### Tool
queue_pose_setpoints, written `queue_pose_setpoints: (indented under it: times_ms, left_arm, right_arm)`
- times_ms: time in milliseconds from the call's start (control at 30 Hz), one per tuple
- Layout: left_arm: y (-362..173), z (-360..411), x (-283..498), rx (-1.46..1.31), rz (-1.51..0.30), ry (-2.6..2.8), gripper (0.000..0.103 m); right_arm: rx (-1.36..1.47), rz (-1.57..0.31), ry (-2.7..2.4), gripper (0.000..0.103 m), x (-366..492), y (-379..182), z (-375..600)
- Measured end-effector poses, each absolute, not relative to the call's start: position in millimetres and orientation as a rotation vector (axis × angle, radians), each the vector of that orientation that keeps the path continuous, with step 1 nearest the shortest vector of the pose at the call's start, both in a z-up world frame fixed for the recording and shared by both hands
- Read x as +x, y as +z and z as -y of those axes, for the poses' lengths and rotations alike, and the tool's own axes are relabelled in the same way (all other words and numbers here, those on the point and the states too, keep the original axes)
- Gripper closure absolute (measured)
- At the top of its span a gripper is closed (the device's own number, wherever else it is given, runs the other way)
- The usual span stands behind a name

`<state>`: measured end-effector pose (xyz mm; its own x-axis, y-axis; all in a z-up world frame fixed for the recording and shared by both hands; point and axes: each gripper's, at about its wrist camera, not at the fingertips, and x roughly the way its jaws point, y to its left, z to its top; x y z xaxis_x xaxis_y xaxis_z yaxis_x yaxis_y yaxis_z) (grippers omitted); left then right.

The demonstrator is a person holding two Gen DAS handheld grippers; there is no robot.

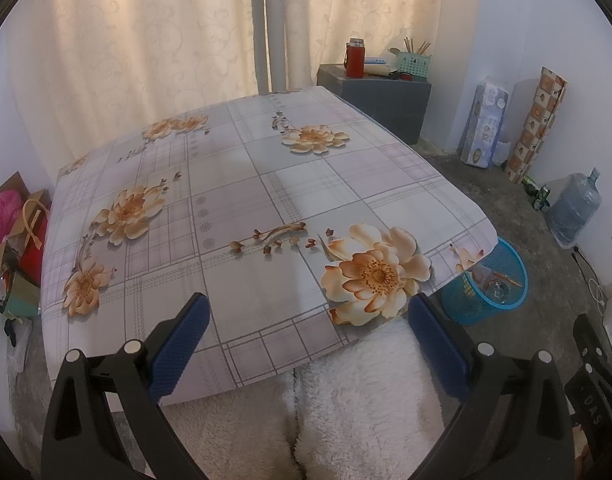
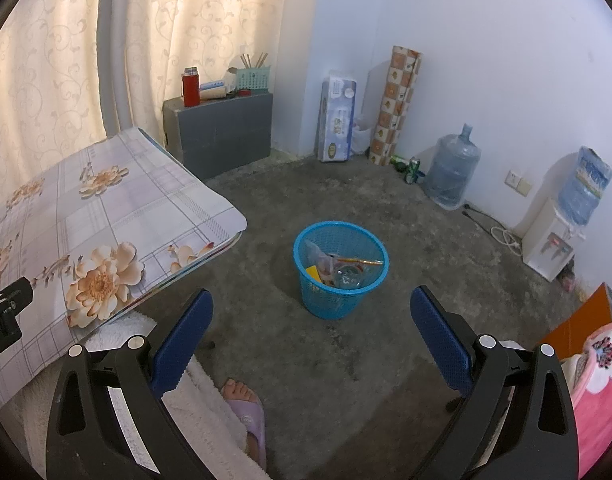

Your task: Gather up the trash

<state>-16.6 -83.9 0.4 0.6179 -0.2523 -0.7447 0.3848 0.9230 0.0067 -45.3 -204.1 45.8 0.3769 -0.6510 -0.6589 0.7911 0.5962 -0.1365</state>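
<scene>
A blue plastic basket [image 2: 341,270] stands on the concrete floor beside the table's right corner; it also shows in the left wrist view [image 1: 485,284]. Inside it lie a clear plastic piece, a yellow item and wrappers [image 2: 341,270]. My left gripper [image 1: 307,320] is open and empty, held over the near edge of the table with the flowered cloth [image 1: 246,200]. My right gripper [image 2: 311,316] is open and empty, above the floor, in front of the basket. No loose trash shows on the tabletop.
A grey cabinet [image 2: 222,132] with a red flask stands by the curtains. Water jugs [image 2: 451,168], a dispenser [image 2: 547,240], a rolled mat and a paper pack line the wall. The person's white-robed legs [image 1: 345,400] and slippered foot [image 2: 246,404] are below.
</scene>
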Motion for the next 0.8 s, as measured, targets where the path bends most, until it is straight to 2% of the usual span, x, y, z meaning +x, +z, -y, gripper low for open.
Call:
queue_pose_setpoints:
  times_ms: [800]
  left_arm:
    - [1.0,83.5,-15.2,0.17,-0.834,-0.368,0.006]
  right_arm:
    - [0.21,-0.736,-0.935,0.008,-46.5,46.3,204.7]
